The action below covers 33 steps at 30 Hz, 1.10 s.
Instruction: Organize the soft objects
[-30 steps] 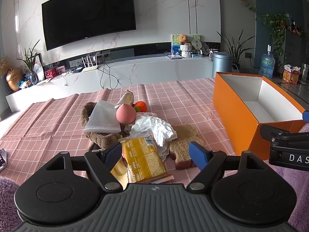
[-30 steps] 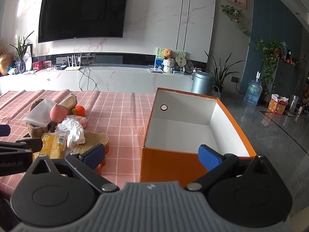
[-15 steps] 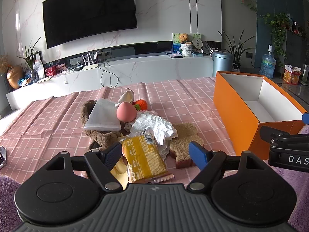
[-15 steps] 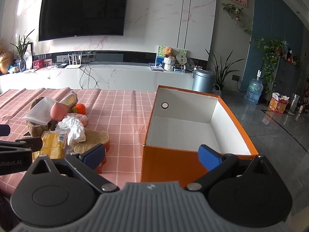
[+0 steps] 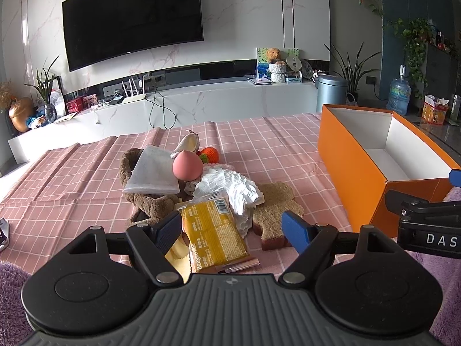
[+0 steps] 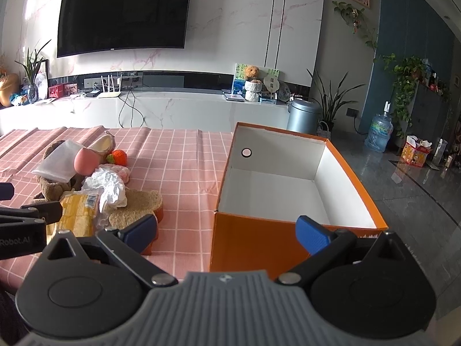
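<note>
The tablecloth [image 5: 273, 144] is pink with a white grid; the box [image 6: 253, 248] is orange outside and white inside; the snack packet [image 5: 211, 233] is yellow with white lettering; the ball [image 5: 186, 168] is plain pink; the crumpled bag [image 5: 230, 187] is white; the toast-shaped cushion [image 5: 273, 204] is tan, its crust darker brown; both grippers' fingertips [image 5: 295, 226] are blue.

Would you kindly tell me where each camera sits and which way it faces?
Left wrist: on the left gripper, facing the pile; right gripper at its right edge.
Right wrist: on the right gripper, facing the empty box; left gripper at its left edge.
Shared: pile, box, TV.
</note>
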Motion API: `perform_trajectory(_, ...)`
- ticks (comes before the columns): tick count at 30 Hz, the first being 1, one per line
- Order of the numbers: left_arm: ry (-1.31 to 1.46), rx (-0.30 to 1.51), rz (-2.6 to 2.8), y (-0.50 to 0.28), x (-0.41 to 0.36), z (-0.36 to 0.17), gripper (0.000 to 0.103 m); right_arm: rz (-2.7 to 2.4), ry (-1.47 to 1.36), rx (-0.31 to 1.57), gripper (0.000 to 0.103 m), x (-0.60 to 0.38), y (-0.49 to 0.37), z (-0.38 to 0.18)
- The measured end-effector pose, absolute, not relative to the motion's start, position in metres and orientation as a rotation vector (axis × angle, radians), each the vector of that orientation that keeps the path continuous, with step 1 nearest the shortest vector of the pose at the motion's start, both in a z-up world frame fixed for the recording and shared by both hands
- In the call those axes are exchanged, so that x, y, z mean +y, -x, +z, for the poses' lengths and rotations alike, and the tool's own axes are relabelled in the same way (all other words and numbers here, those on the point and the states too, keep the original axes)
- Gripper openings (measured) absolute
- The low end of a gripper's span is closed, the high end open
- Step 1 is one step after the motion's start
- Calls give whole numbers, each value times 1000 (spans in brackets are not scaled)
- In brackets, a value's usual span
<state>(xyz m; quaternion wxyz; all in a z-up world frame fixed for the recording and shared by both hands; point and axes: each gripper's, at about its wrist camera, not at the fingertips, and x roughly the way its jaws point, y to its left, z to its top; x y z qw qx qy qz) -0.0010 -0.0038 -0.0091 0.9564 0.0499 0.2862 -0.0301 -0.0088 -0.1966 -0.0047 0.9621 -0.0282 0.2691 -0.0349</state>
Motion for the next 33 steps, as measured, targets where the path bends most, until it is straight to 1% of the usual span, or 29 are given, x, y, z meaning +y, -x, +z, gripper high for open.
perform_trajectory(26, -87, 595, -72, 3, -5, -15, 92, -68, 60, 550, 101, -198, 8, -7)
perform_trajectory(33, -89, 580, -67, 6, -2, -10, 93, 0, 63, 502, 101, -192, 15, -2)
